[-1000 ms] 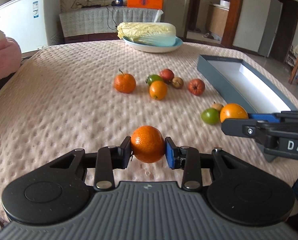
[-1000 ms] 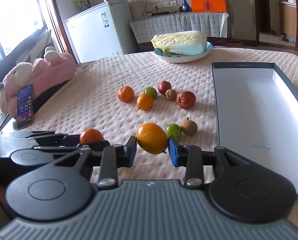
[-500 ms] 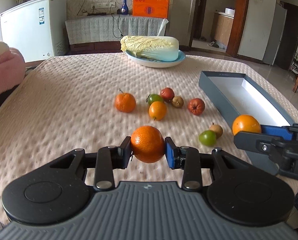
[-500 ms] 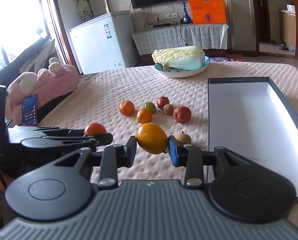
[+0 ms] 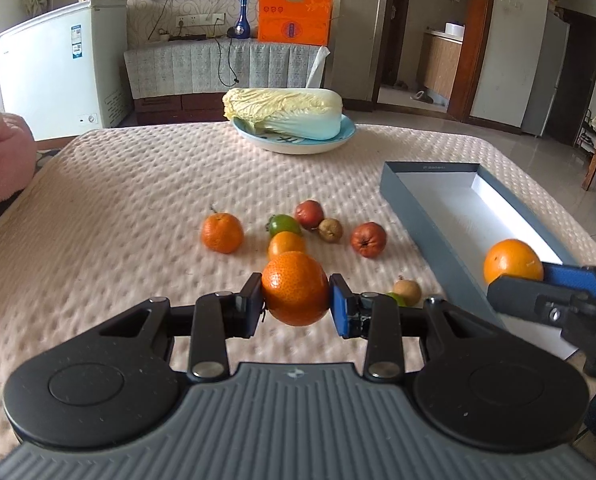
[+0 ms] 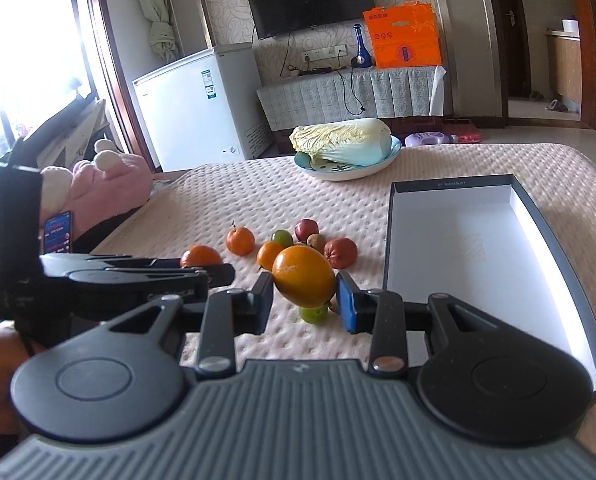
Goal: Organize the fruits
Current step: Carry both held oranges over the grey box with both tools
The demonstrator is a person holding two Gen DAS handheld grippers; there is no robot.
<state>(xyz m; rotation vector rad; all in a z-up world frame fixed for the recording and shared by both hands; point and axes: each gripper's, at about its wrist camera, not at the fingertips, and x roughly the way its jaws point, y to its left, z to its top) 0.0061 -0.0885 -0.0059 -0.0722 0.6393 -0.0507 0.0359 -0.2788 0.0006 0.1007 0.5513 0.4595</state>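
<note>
Left gripper (image 5: 296,306) clamped on a round dimpled orange mandarin (image 5: 295,288) above the pink bumpy tablecloth (image 5: 118,208), right gripper (image 6: 303,302) pinching a smooth yellow-orange oval fruit (image 6: 303,282) beside the open grey cardboard box (image 6: 473,240).

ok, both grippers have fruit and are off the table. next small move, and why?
Probably carry the right gripper a little further right, over the grey box, then lower it. Its fingers are shut on a smooth orange fruit, held clear of the bedspread, and the box's white floor looks empty. The left gripper holds a mandarin farther from the box, so it can follow.
</note>
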